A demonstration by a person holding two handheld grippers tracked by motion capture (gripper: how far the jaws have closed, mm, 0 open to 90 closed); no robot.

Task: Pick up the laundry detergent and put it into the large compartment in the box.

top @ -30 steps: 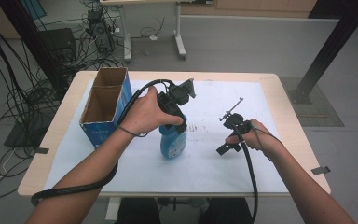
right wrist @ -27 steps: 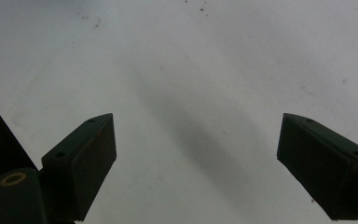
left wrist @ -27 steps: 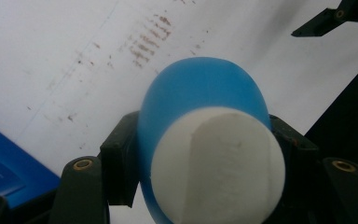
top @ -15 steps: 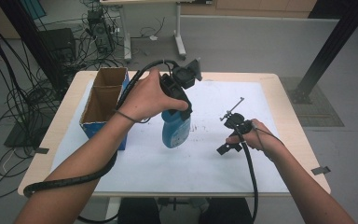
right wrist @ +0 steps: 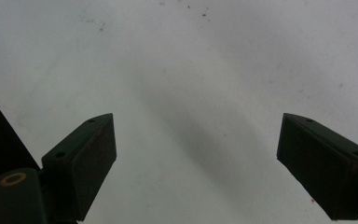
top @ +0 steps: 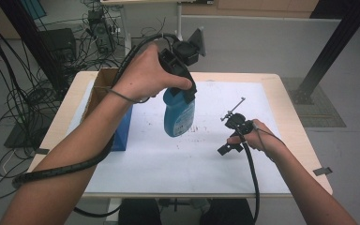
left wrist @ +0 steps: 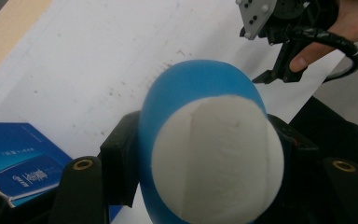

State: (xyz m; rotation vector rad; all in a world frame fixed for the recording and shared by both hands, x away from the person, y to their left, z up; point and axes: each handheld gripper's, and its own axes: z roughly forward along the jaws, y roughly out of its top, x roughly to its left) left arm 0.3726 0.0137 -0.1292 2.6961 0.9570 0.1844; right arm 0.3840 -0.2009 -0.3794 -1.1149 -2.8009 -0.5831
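Two grippers | left gripper (top: pixel 183 91) clamped on blue bottle (top: pixel 178 115), bottle hanging below it, clear of the white sheet (top: pixel 168 154) (white cap toward its camera) | right gripper (top: pixel 232 133) jaws spread, nothing between, low over sheet | blue box (top: pixel 122 131) beside left forearm.

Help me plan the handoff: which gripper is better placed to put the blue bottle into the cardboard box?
Left. The left gripper already clamps the blue bottle in the air, close beside the cardboard box. The right gripper rests open on the white sheet, farther from the box.
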